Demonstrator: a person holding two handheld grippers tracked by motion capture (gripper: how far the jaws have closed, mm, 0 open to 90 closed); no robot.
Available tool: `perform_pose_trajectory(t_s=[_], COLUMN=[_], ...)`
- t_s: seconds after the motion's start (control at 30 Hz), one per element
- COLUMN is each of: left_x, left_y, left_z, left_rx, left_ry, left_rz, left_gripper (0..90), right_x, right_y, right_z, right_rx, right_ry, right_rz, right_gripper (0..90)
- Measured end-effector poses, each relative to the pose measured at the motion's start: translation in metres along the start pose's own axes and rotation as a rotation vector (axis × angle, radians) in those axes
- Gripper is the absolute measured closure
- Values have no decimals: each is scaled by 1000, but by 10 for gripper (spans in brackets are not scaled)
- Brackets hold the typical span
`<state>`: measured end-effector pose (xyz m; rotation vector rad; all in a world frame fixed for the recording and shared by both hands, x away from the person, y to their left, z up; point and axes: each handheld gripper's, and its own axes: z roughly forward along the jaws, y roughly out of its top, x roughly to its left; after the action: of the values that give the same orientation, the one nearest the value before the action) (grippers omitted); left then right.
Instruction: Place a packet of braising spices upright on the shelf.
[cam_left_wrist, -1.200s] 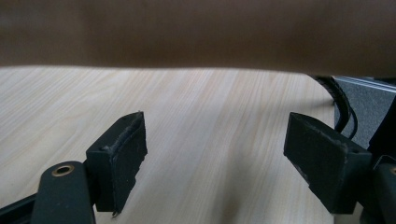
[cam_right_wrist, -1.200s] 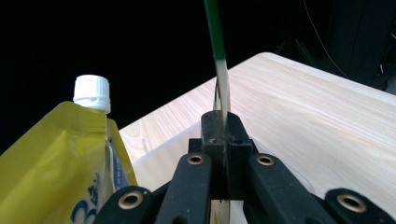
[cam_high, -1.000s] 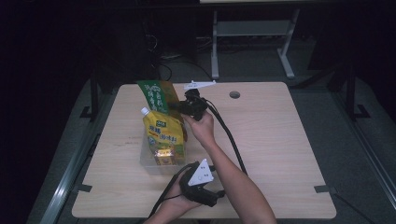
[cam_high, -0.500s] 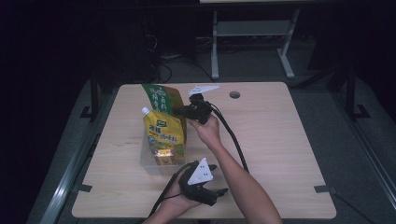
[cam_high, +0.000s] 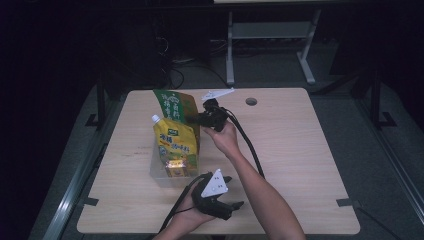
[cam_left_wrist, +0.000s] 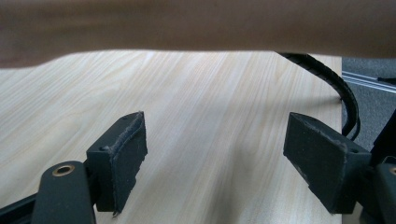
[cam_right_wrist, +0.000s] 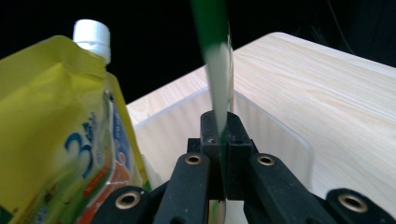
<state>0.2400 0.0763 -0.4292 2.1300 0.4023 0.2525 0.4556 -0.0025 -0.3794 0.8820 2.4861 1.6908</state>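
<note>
My right gripper (cam_high: 202, 119) sits in the upper middle of the high view, jaws closed on the thin edge of a green pouch (cam_high: 175, 107); in the right gripper view the pouch edge (cam_right_wrist: 217, 60) runs up from between the pads as a narrow green-and-white strip, so I judge the grip is on a side seam, which keeps the flat pack upright while it goes into place. The pouch stands at the far side of a clear plastic bin (cam_high: 159, 172) near the left-centre of the table (cam_high: 310, 165), its lower part inside the bin walls as far as I can tell. In front of it, also in the bin, stands a yellow spouted pouch (cam_high: 176, 145) with a white cap (cam_right_wrist: 91, 33), leaning slightly; in the right gripper view it occupies the left of the frame, just beside the green pack. Packing upright looks like the aim, hence the pinch high on the edge rather than across the face. My left gripper (cam_high: 225, 207) rests low at the bottom centre of the high view, jaws spread wide with nothing between them; its own view looks across bare tabletop (cam_left_wrist: 201, 116) under my right forearm (cam_left_wrist: 196, 23), parked out of the way. Next step, I judge: settle the green pack, then release.
</note>
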Motion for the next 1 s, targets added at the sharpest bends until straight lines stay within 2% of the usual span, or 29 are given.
perform_pose_trajectory(t_s=[0.13,0.23,0.4,0.57,1.0], left_x=[0,-1,-1,1,2], left_y=[0,0,1,0,-1], left_z=[0,0,0,0,1], left_rx=[-1,-4,-5,-6,2], left_ry=[-1,15,8,4,8], left_rz=[-1,12,4,-14,-17], left_gripper=[208,210,212,210,204], right_x=[-2,-6,-9,-10,-14], right_y=[2,2,2,4,3], right_z=[-3,-6,-14,-23,-44], right_rx=[29,58,81,87,102], right_ry=[-11,-12,-4,-13,-37], right_rz=[7,18,28,19,29], right_gripper=[804,774,718,690,626])
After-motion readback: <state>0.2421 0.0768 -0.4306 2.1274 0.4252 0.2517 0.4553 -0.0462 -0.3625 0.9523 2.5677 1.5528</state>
